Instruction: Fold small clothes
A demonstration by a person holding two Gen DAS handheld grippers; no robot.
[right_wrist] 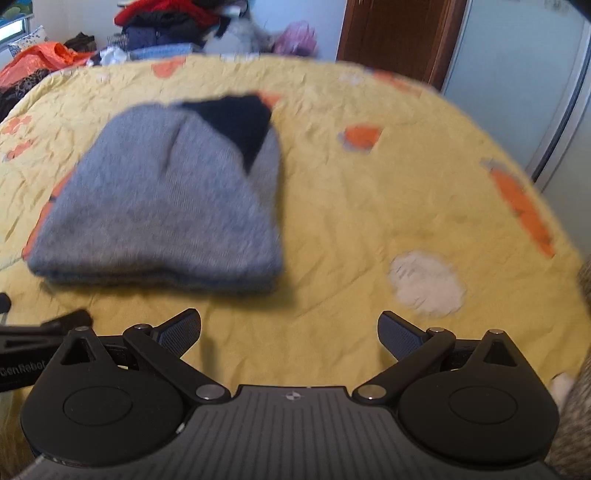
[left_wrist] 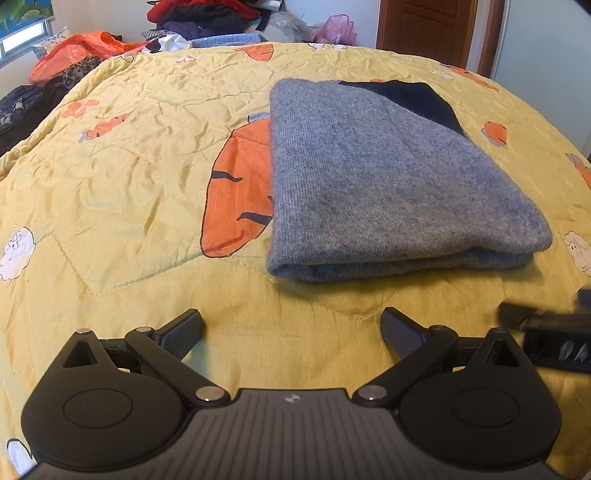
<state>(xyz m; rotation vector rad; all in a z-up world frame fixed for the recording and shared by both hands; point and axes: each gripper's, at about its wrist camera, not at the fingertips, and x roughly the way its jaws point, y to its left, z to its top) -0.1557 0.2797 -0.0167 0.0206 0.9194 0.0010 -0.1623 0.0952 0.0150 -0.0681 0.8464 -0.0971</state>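
Note:
A grey knit garment [left_wrist: 388,184] lies folded on the yellow quilt [left_wrist: 129,166], with a dark navy part [left_wrist: 406,99] showing at its far end. My left gripper [left_wrist: 291,328] is open just short of the garment's near folded edge, holding nothing. In the right wrist view the same grey garment [right_wrist: 166,214] lies ahead and to the left, blurred by motion. My right gripper [right_wrist: 290,328] is open over bare quilt [right_wrist: 369,203], empty. Part of the right gripper [left_wrist: 546,332] shows at the right edge of the left wrist view.
A heap of clothes [left_wrist: 199,18] and an orange bag [left_wrist: 81,51] sit past the far edge of the bed. A wooden door [left_wrist: 428,26] stands at the back right. A pale sliding panel [right_wrist: 524,92] is to the right.

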